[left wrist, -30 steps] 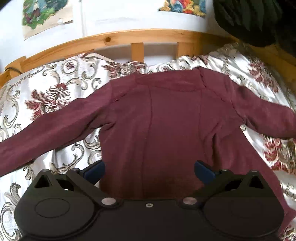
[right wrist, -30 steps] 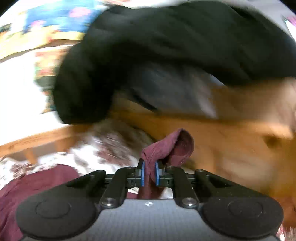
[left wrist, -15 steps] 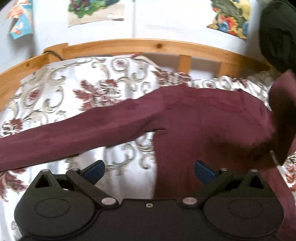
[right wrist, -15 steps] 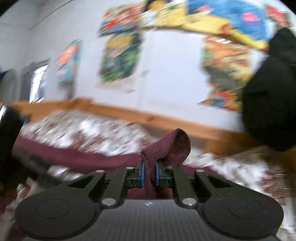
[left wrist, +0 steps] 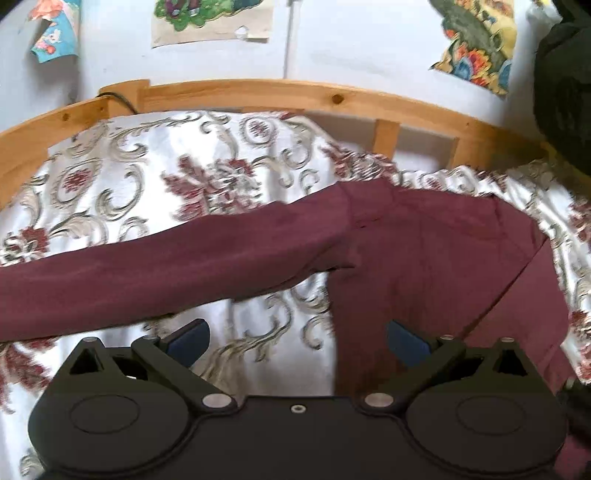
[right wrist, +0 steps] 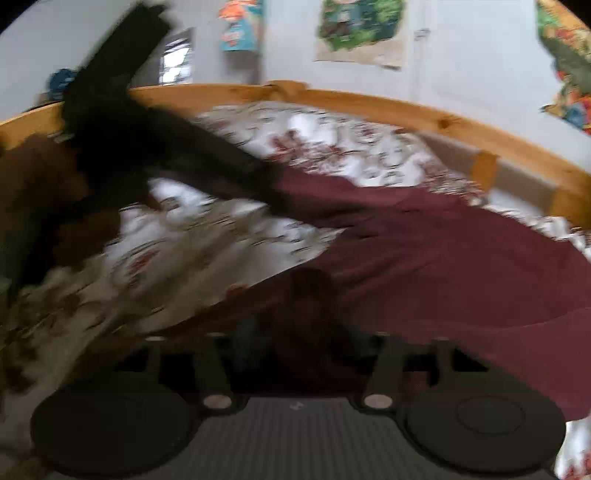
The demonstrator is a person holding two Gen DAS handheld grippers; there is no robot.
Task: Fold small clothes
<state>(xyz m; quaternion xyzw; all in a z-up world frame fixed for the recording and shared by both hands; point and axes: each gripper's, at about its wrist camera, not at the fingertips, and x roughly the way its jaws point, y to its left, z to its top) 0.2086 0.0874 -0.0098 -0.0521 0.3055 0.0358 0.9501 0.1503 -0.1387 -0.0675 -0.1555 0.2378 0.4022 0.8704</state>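
A maroon long-sleeved top (left wrist: 424, 258) lies flat on a floral bedspread (left wrist: 129, 184), body toward the bed's right side, one sleeve (left wrist: 147, 280) stretched toward the left edge. The left gripper (left wrist: 295, 338) hovers with jaws spread, holding nothing. The right gripper (right wrist: 299, 347) is blurred; its grip cannot be told. Risk: a fast swing could drag the fabric into wrinkles or skew the fold.

A floral bedspread (left wrist: 122, 192) covers the bed inside a wooden rail (left wrist: 280, 94). Colourful posters (left wrist: 212, 18) hang on the white wall (left wrist: 354, 40).
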